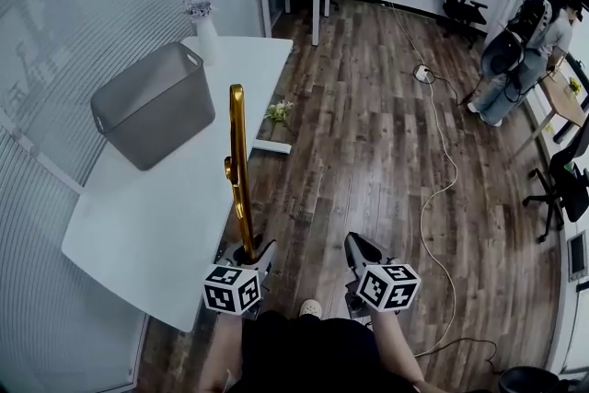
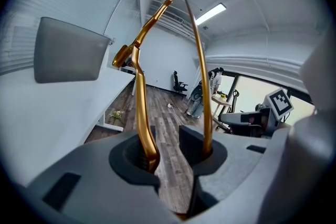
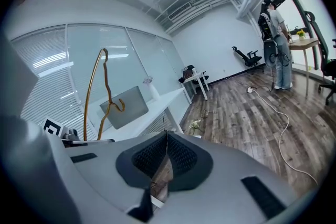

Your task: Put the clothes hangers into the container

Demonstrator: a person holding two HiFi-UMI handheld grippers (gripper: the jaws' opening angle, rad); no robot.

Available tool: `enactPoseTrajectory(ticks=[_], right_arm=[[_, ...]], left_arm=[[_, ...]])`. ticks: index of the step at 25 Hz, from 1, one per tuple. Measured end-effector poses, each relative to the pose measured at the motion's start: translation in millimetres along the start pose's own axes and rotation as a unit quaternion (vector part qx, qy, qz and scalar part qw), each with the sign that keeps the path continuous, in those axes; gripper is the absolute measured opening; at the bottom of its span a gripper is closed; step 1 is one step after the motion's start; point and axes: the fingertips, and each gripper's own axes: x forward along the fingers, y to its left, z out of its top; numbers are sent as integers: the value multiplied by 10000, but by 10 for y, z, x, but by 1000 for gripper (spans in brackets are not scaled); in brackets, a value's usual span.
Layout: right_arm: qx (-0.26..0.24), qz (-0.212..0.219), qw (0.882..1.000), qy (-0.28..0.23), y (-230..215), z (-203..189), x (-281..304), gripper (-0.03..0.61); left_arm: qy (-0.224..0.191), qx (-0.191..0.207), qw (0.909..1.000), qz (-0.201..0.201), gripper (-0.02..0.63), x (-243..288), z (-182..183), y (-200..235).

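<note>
A gold clothes hanger (image 1: 241, 170) stands upright out of my left gripper (image 1: 250, 255), over the near right edge of the white table (image 1: 147, 235). In the left gripper view the jaws are shut on the hanger (image 2: 140, 113), both of its gold bars running up from the left gripper (image 2: 176, 152). The grey container (image 1: 152, 106) sits tilted on the table beyond and left of the hanger, its opening up. My right gripper (image 1: 354, 246) hangs over the wooden floor to the right, shut and empty. The right gripper view shows the right gripper (image 3: 165, 152) closed, with the hanger (image 3: 90, 94) and container (image 3: 126, 107) at its left.
A white vase (image 1: 206, 37) with flowers stands at the table's far corner. A small bunch of flowers (image 1: 279, 112) lies on the floor by the table leg. A cable (image 1: 440, 170) runs across the floor. A person (image 1: 520, 60) stands at the far right near desks and office chairs (image 1: 457, 0).
</note>
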Motion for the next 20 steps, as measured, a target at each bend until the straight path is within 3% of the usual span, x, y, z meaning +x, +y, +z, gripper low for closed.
enactPoseTrajectory(ticks=[12,20], right_arm=[[163,-154,9997,16,-273,-91,-27,29],[94,-45,9999,14,-331,91,193,29]], left_arm=[[196,57,9997,-138,146,241,-93,-123],[161,58,9998,-102,146,449,58,-18]])
